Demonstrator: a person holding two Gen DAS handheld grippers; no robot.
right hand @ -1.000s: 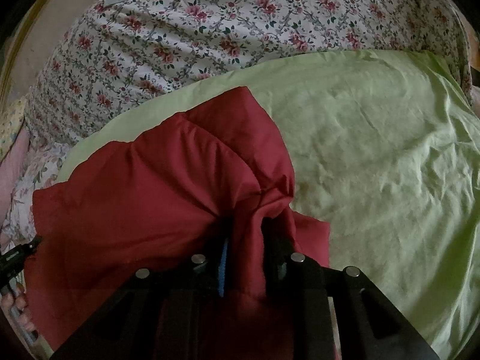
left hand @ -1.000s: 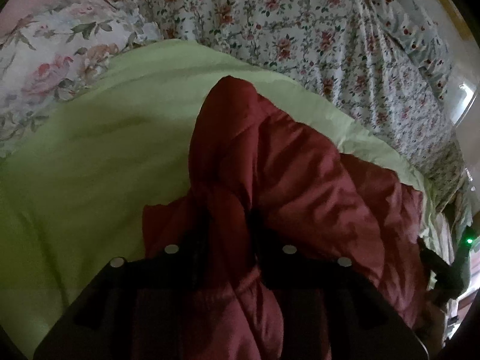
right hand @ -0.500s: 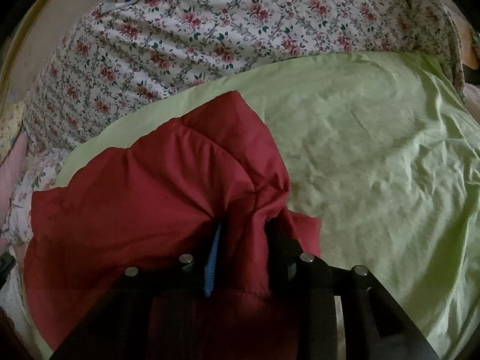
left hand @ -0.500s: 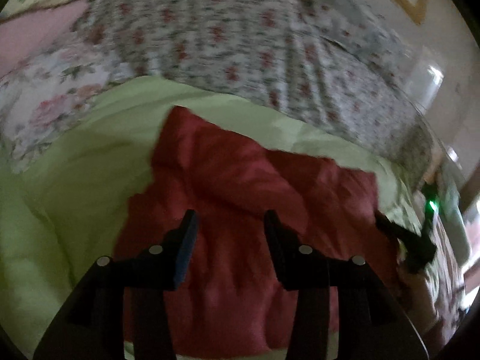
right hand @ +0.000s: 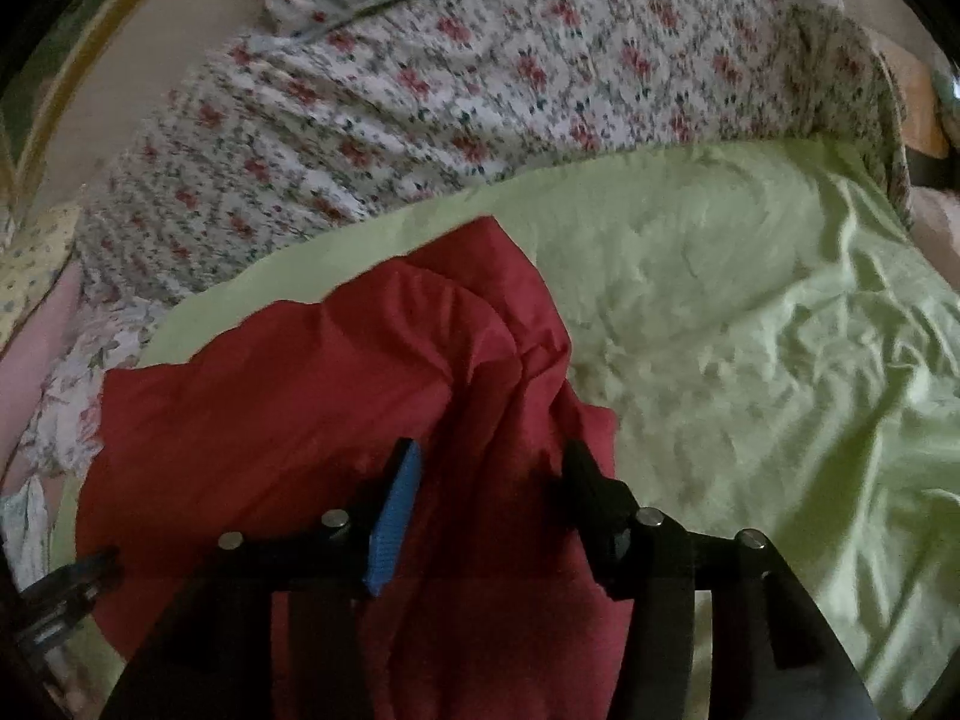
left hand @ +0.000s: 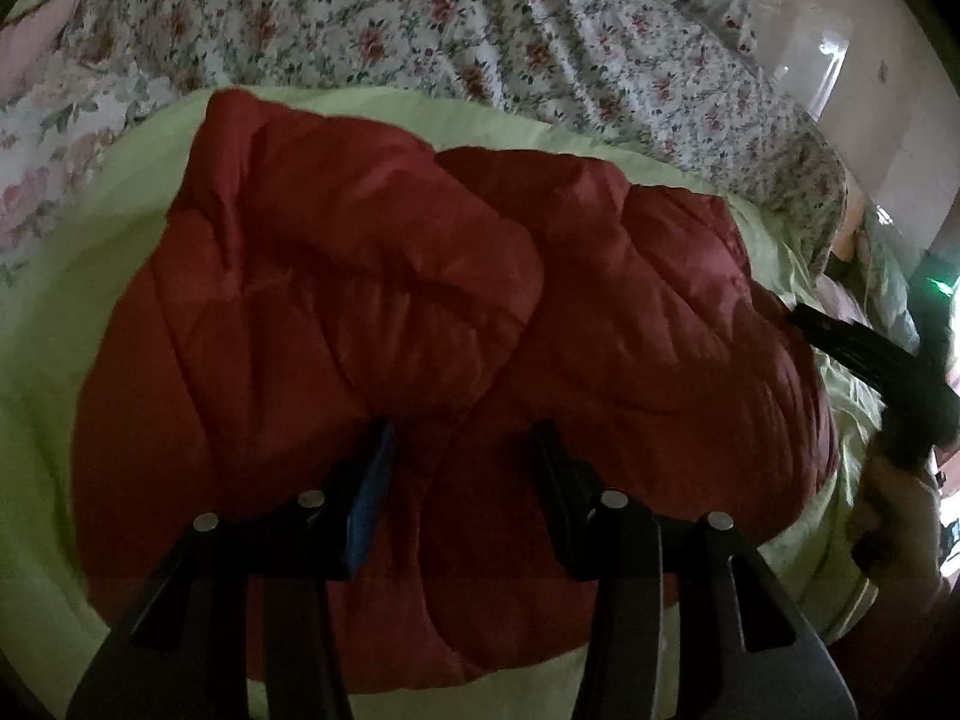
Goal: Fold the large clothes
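Observation:
A dark red padded jacket (left hand: 372, 300) lies folded on a light green sheet (left hand: 72, 312). My left gripper (left hand: 465, 441) hovers over its near edge, open, with only flat jacket fabric below the gap. The other gripper (left hand: 870, 354) shows at the jacket's right end, with a hand (left hand: 900, 516) behind it. In the right wrist view my right gripper (right hand: 492, 459) has its jaws opening. A raised fold of the jacket (right hand: 504, 372) runs between the fingers, and the pads stand off it. The left gripper (right hand: 60, 588) peeks in at the lower left.
The green sheet (right hand: 750, 360) spreads wide to the right of the jacket. Floral bedding (left hand: 480, 30) rises behind it, and a floral pillow (left hand: 54, 138) lies at the far left. A pale wall and a lit doorway (left hand: 828, 72) stand at the far right.
Both grippers were shut on bunched jacket fabric and have let go. The left one opened first and drew back; the jacket now lies flatter. The right one opened in the last half second.

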